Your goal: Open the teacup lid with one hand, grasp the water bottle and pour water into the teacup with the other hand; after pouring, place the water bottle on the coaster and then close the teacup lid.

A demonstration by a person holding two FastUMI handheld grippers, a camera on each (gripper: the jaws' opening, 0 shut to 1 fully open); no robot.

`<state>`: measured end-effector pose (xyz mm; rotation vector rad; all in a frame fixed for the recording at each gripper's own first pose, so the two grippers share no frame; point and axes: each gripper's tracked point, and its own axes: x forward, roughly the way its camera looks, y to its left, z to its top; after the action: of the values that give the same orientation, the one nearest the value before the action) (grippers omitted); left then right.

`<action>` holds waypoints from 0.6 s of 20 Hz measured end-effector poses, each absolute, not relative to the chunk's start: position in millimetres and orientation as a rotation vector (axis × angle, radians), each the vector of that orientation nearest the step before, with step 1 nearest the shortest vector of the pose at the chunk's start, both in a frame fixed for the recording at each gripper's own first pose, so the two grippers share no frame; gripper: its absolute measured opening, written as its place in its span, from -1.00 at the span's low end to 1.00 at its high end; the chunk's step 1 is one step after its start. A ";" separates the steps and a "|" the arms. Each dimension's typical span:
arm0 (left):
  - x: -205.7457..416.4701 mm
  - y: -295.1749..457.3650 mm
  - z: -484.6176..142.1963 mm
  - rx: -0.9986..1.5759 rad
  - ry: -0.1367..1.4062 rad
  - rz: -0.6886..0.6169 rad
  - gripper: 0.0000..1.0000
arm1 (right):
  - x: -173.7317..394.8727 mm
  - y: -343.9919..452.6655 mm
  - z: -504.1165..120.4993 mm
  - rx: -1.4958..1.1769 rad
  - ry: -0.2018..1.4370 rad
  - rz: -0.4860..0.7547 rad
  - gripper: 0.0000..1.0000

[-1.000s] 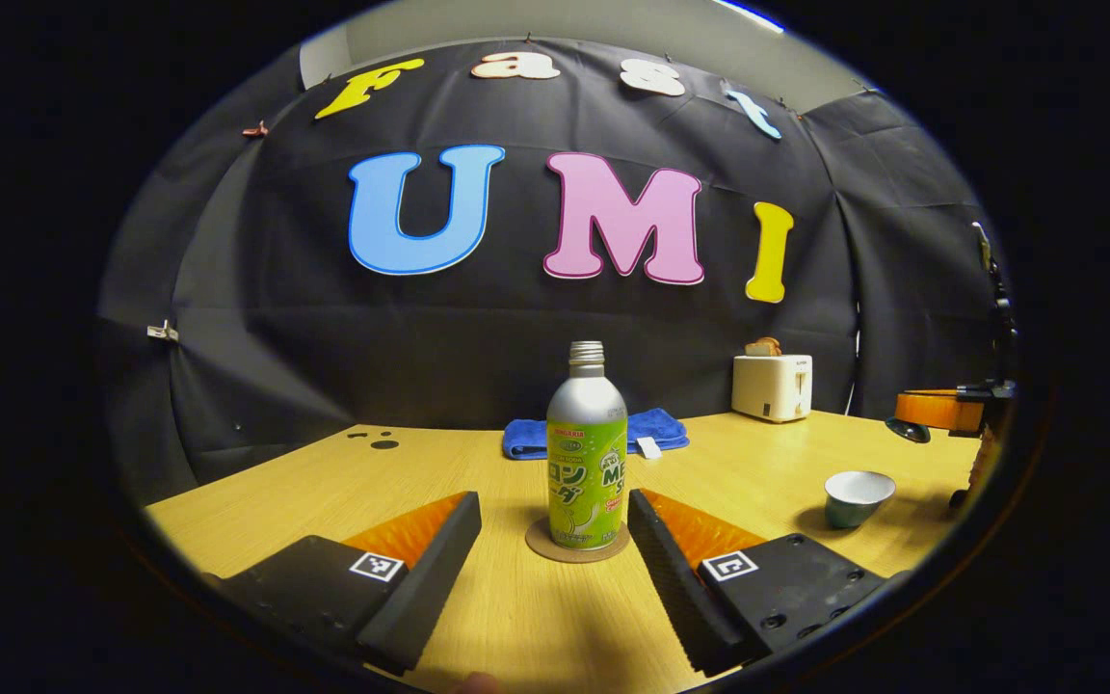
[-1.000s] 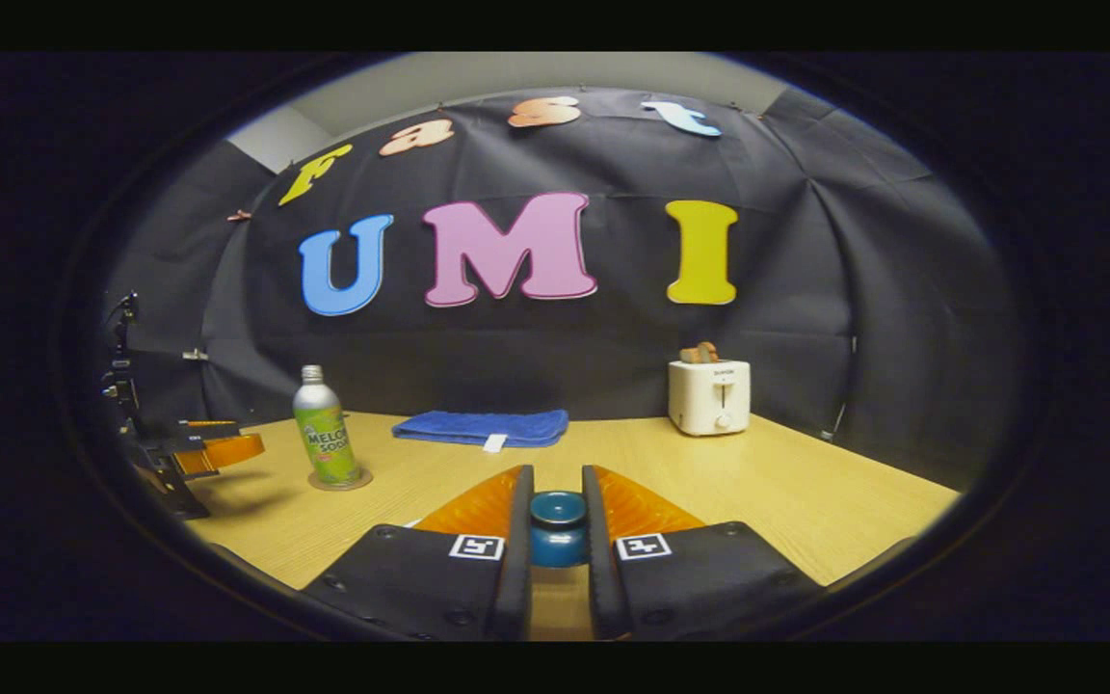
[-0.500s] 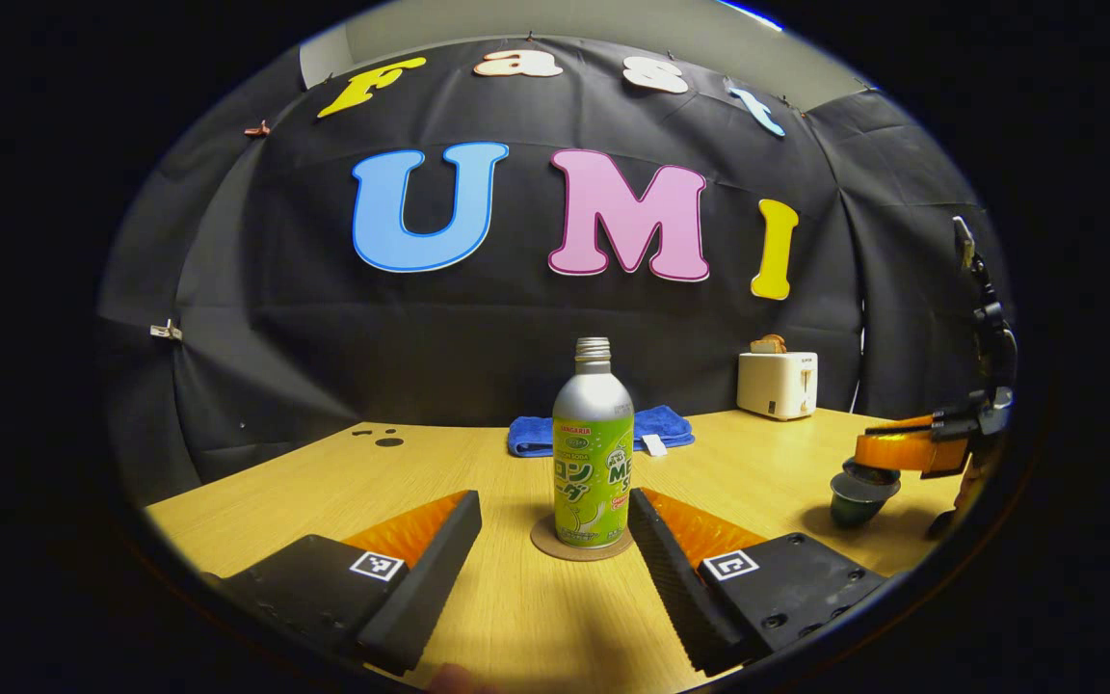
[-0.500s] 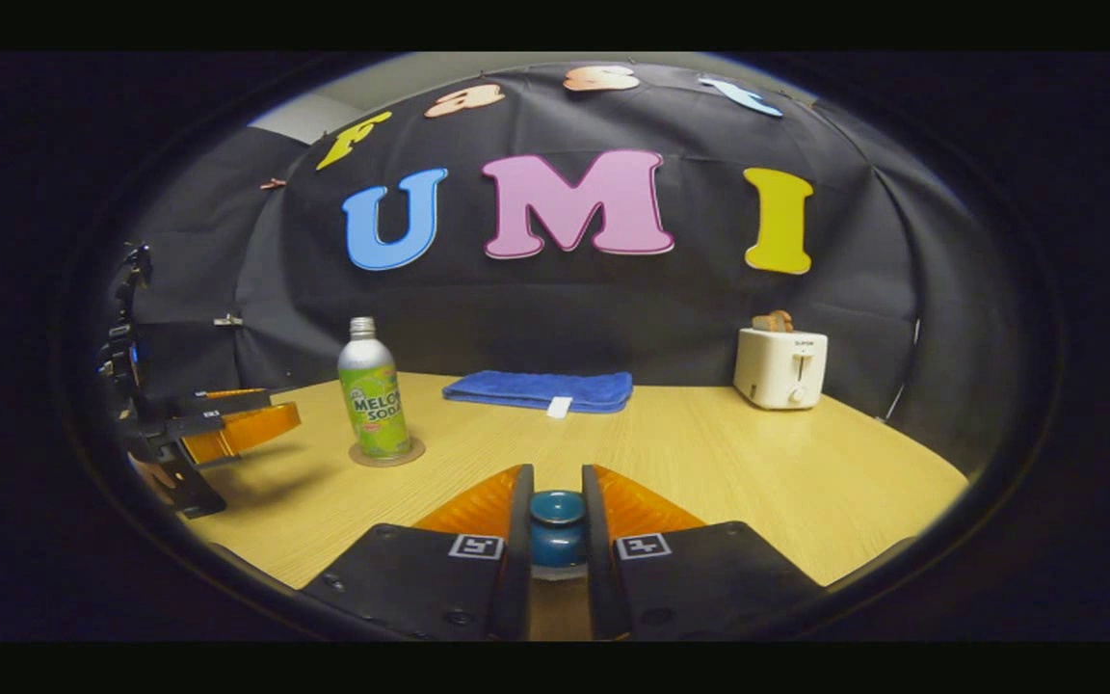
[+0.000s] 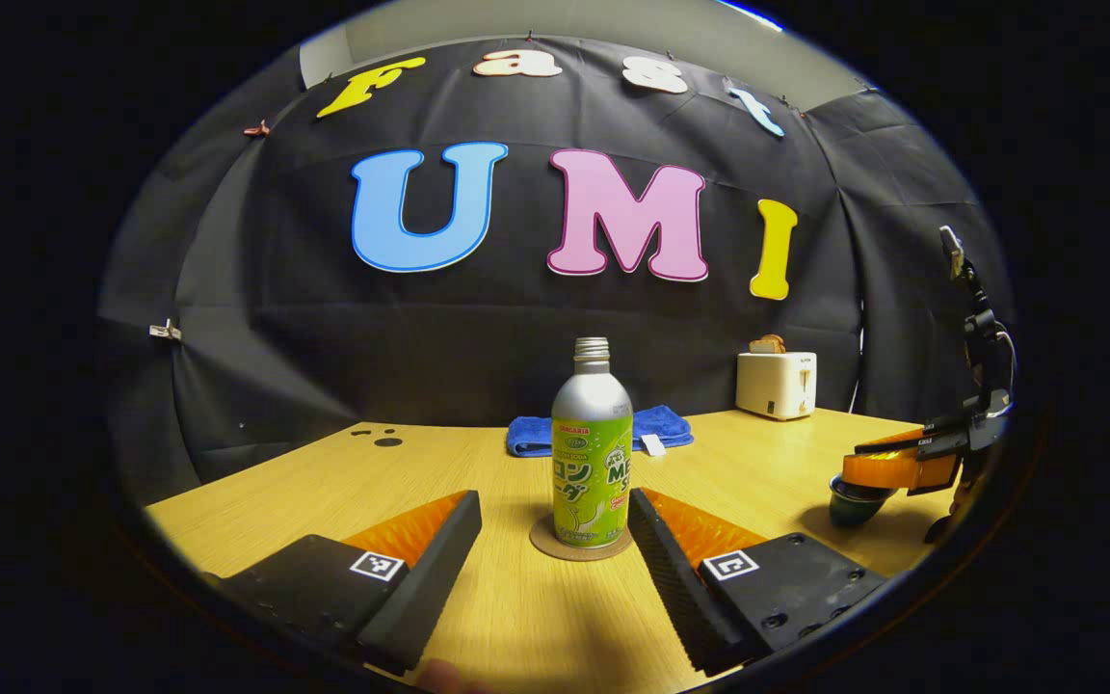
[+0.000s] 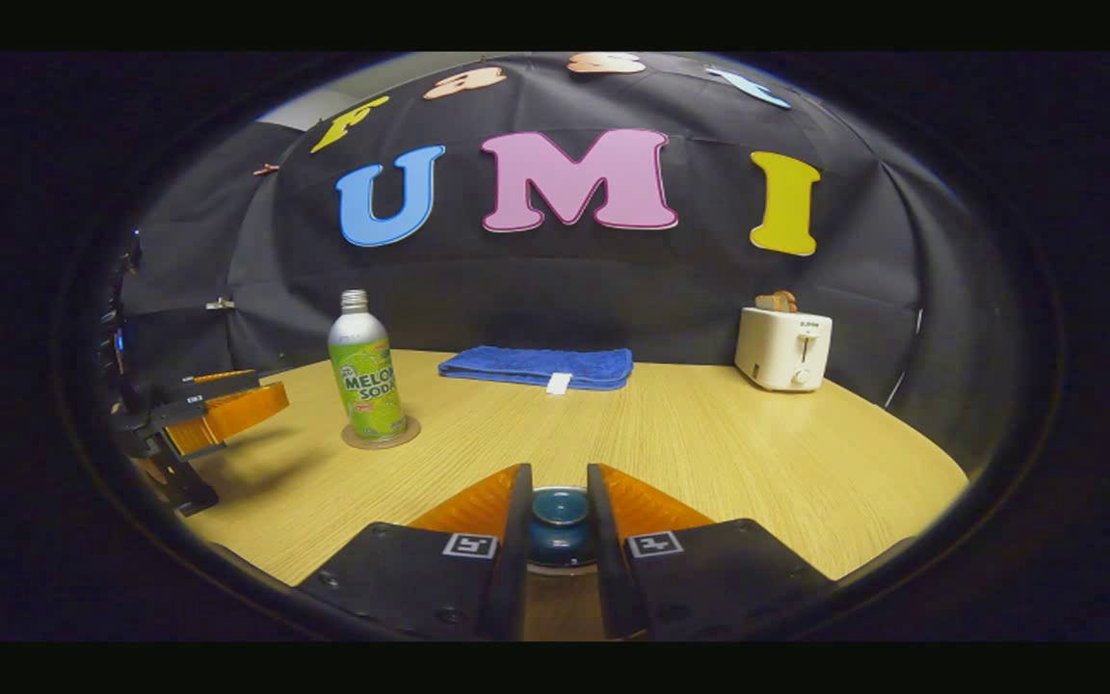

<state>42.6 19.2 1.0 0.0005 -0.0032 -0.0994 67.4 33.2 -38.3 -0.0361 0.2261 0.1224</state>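
The water bottle (image 5: 592, 453) stands on its coaster (image 5: 580, 542) between the spread-open left claw (image 5: 555, 540), while the right claw (image 6: 558, 516) pinches the lid knob (image 6: 559, 513) over the teacup (image 5: 852, 504), so only the closing seems left.

Place: a staged recording booth, not a lived-in room.
Walls: black cloth (image 6: 555, 289) hung all round.
Furnishing: wooden table (image 6: 709, 453) with toaster (image 6: 783, 348) and folded blue towel (image 6: 536, 366).
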 end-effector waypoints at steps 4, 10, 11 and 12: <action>42.6 19.1 0.8 0.000 -0.002 -0.097 0.94 | 64.9 24.1 -32.4 -0.030 0.200 0.093 -0.05; 33.3 19.8 1.2 0.000 -0.003 -0.061 0.94 | 43.9 16.0 5.5 -0.019 0.029 0.063 1.00; 31.6 21.4 0.5 0.000 -0.001 -0.043 0.94 | 39.8 15.1 9.2 -0.019 0.008 0.058 1.00; 29.5 23.8 0.9 -0.001 -0.002 -0.020 0.94 | 36.1 13.8 10.0 -0.025 -0.006 0.052 1.00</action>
<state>29.5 23.8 0.9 -0.0008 -0.0016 -0.0204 36.1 13.8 10.0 -0.0253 -0.0063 0.0523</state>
